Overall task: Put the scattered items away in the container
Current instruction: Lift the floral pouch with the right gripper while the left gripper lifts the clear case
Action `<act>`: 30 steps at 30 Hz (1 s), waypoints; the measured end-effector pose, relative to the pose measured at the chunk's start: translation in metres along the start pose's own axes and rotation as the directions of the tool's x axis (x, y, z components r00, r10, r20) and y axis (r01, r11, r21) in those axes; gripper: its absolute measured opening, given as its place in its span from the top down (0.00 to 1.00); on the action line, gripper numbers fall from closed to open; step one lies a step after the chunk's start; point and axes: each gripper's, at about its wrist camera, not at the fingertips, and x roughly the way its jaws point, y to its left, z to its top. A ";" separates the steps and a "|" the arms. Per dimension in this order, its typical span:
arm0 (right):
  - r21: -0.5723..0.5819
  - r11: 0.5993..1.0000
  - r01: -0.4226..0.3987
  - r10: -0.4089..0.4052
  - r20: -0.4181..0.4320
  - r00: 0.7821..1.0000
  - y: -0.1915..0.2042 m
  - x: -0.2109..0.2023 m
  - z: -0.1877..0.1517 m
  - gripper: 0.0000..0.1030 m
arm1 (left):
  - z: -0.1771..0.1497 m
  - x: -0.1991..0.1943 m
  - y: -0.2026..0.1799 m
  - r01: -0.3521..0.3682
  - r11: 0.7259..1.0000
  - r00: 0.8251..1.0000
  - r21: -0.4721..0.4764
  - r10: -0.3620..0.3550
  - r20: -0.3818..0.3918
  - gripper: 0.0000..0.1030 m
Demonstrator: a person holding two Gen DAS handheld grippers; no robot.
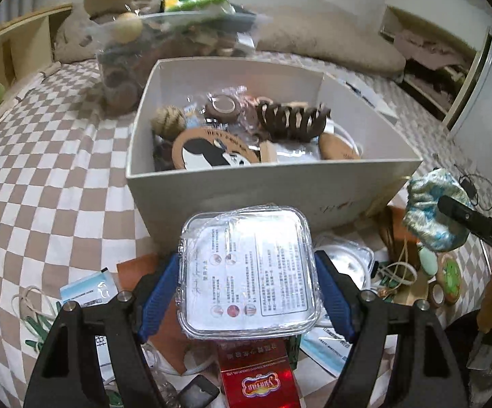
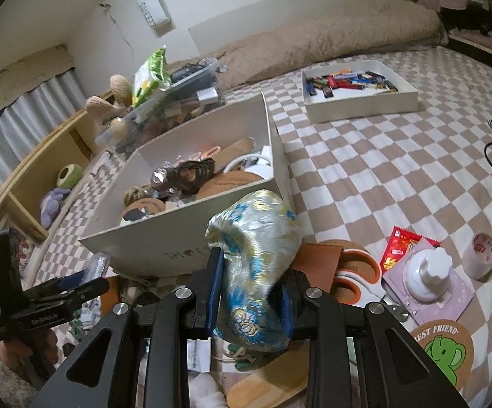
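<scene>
My left gripper (image 1: 247, 275) is shut on a clear plastic case (image 1: 249, 272) with a printed label, held above the clutter just in front of the white box (image 1: 246, 187). That box (image 2: 164, 248) holds a brown hair claw (image 1: 292, 119), a round wooden coaster (image 1: 208, 149) and several other small things. My right gripper (image 2: 249, 292) is shut on a blue and gold brocade pouch (image 2: 256, 258), lifted near the box's front right corner. The pouch (image 1: 433, 210) also shows at the right of the left wrist view.
A red cigarette pack (image 1: 258, 374) lies below the case. Scissors with orange handles (image 2: 354, 278), a red sachet (image 2: 399, 248), a tape roll (image 2: 482, 255), a white pump on a pink card (image 2: 429, 278) and an elephant coaster (image 2: 441, 353) lie right. A shallow tray (image 2: 361, 102) sits farther back.
</scene>
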 end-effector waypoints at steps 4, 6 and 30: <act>0.002 1.000 -0.028 0.028 0.024 0.999 0.002 -0.008 0.003 0.78 | -0.002 -0.011 -0.001 -0.001 1.000 0.999 -0.012 0.001 0.039 0.24; -0.001 0.999 -0.038 0.038 0.025 0.999 0.003 -0.010 0.003 0.78 | -0.001 -0.016 -0.002 0.006 1.000 0.999 -0.014 -0.005 0.053 0.24; -0.057 0.980 -0.192 0.200 0.225 0.954 0.022 -0.077 0.029 0.92 | 0.008 -0.058 -0.017 0.029 1.000 0.982 0.001 -0.028 0.187 0.24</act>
